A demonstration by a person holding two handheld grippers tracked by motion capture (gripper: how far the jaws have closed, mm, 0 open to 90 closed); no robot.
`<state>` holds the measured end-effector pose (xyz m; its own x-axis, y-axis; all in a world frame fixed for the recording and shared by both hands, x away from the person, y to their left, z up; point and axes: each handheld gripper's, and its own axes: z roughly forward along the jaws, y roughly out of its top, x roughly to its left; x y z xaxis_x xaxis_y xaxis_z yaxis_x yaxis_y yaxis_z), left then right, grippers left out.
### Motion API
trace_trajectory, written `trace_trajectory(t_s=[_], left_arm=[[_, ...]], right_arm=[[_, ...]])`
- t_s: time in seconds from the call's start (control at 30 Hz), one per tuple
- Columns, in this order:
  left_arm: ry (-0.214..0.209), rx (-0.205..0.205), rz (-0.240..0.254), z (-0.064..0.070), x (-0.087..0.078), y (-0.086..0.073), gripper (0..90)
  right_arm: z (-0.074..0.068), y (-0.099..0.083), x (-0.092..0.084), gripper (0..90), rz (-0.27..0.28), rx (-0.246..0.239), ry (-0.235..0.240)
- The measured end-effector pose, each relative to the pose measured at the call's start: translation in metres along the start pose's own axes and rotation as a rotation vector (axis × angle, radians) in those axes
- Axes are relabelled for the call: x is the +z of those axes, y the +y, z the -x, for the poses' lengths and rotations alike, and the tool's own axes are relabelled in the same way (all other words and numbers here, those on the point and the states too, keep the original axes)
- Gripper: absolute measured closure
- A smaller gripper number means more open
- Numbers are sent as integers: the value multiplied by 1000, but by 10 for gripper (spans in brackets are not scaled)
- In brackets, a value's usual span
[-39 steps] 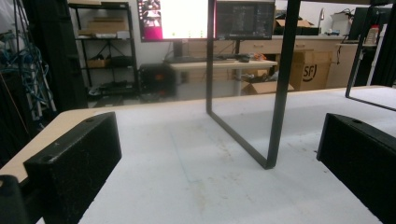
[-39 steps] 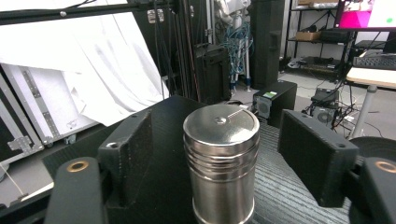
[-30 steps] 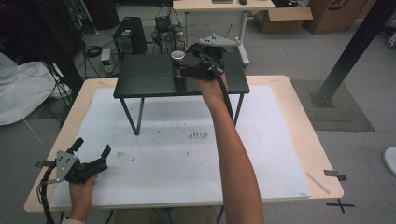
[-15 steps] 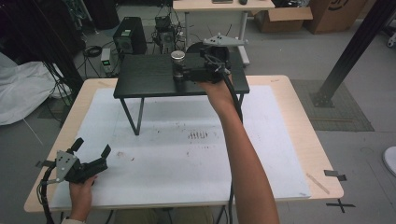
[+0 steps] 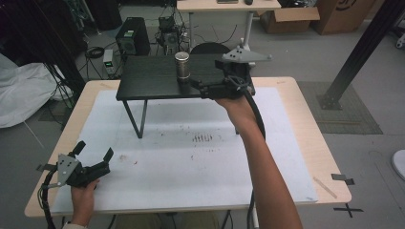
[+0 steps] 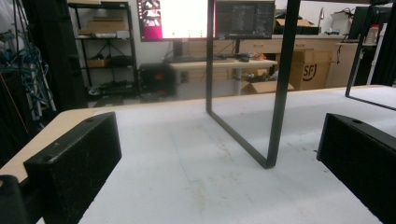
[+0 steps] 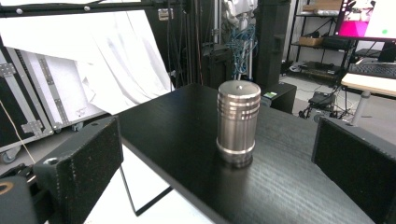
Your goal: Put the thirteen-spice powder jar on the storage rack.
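Note:
A ribbed metal cylinder (image 5: 182, 67) (image 7: 238, 122) stands upright on a black raised shelf (image 5: 148, 78) (image 7: 187, 126) at the table's far side. My right gripper (image 5: 197, 87) (image 7: 217, 144) hovers just to the right of it, pointing at it. Its jaws have just been opening and now stand wide, with the cylinder ahead of the fingertips and no pad touching it. My left gripper (image 5: 94, 150) (image 6: 219, 140) rests open near the front left corner of the table, with nothing between its fingers (image 6: 77, 158).
The shelf stands on thin black legs (image 5: 134, 118) (image 6: 275, 93) over a white mat (image 5: 200, 162) on the wooden table (image 5: 315, 143). Behind the table are computer gear and cables (image 5: 131, 40), a desk (image 5: 224, 5), and cardboard boxes (image 5: 286, 19).
The right gripper has drawn back to the right, away from the cylinder, and its jaws have spread. The cylinder stays standing on the shelf. The left gripper has not moved.

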<state>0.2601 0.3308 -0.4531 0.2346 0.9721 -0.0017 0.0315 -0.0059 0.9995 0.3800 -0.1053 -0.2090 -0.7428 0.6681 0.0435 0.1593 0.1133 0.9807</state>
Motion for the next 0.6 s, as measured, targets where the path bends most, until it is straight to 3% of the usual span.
trace_trajectory(t_s=[0.33,0.6], left_arm=[[1,0,1,0,0,0,2],[1,0,1,0,0,0,2]], right_arm=[[-8,-21,-26,15,20,-14,2],[-11,-46,-48,2,77,8,-45]])
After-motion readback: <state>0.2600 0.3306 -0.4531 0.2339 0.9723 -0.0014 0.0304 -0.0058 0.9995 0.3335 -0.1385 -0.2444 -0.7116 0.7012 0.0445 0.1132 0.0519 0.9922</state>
